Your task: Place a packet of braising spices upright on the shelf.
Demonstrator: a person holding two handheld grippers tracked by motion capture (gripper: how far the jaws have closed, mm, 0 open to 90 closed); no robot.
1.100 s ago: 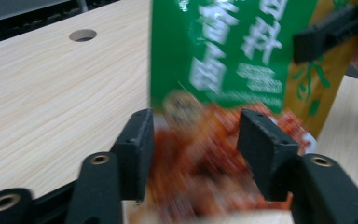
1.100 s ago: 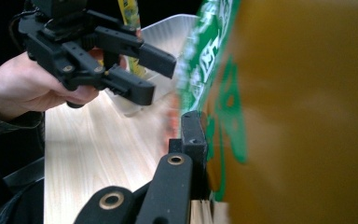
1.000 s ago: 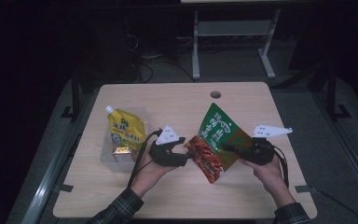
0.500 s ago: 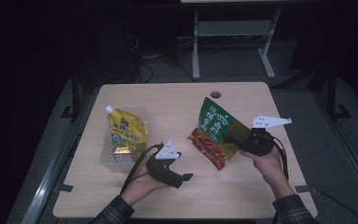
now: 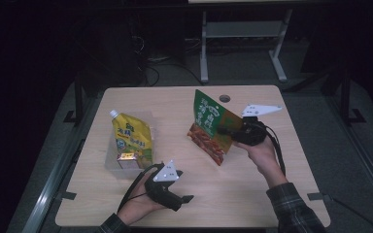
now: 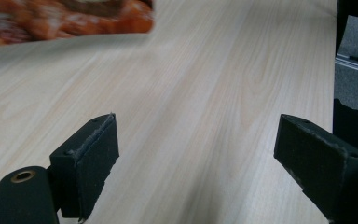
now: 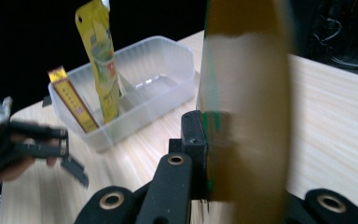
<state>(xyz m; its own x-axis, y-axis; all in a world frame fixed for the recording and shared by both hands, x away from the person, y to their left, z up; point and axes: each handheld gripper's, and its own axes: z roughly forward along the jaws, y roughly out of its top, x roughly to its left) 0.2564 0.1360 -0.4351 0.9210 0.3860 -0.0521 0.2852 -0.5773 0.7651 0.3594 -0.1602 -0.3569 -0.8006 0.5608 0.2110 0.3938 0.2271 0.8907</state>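
High view: right tongs (image 5: 226, 130) pinch the green snack bag (image 5: 209, 124) above the worktop (image 5: 252, 194); left tongs (image 5: 187, 198), just opened, stand spread and empty. Carry the bag level toward the clear bin (image 5: 114, 165), gripping firmly.

Green/red pouch (image 7: 244, 116) blurred in right gripper view, top cut off by edge; hides far jaw of right hand-held gripper (image 7: 200, 154). In left gripper view, pouch corner blurred, cut by top edge. Print on yellow pouch (image 5: 132, 141) too small to read.
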